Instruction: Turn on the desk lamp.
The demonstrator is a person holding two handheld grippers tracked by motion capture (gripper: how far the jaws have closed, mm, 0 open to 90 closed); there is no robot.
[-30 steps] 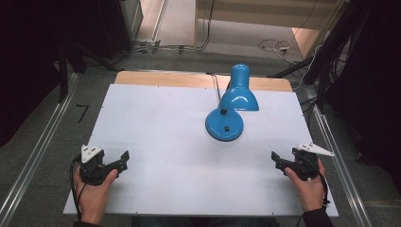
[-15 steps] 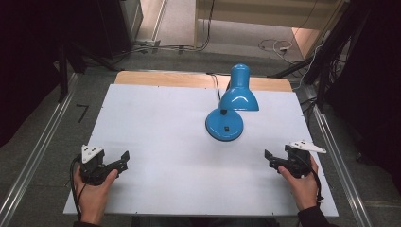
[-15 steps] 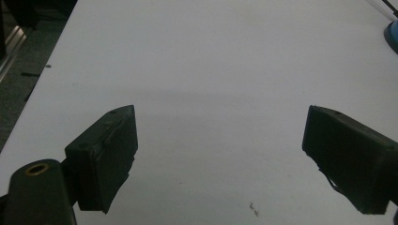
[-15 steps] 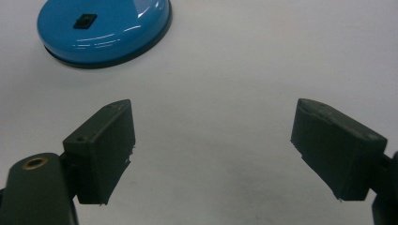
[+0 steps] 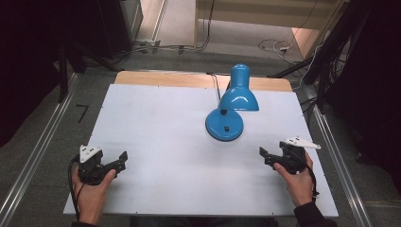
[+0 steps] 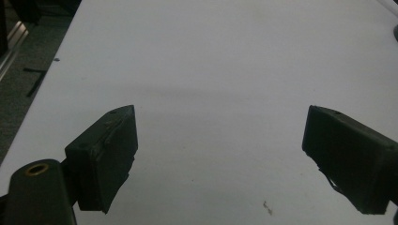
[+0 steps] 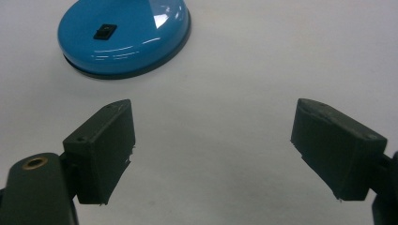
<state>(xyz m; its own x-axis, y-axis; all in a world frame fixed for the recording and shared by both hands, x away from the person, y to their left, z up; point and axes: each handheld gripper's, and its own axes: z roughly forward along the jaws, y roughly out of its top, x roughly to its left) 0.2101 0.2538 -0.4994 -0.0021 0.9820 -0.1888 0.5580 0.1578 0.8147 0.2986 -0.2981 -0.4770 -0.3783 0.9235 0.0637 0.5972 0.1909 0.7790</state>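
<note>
A blue desk lamp (image 5: 231, 109) stands on the white table (image 5: 165, 123), right of centre towards the back; its shade tips down over its round base (image 7: 124, 35), which carries a small black switch (image 7: 104, 33). My right gripper (image 5: 265, 157) is at the front right, open, jaws wide apart and pointing left towards the base, a short way from it. Held low at the front left, my left gripper (image 5: 120, 161) is open too, with bare table between its jaws (image 6: 220, 154).
The lamp's black cord (image 5: 215, 85) runs back over the wooden strip (image 5: 189, 79) at the table's far edge. Metal rails (image 5: 331, 142) flank the table on both sides. Cables lie on the floor beyond it.
My right gripper has moved left and a little forward, closer to the lamp base. The left gripper has stayed where it was.
</note>
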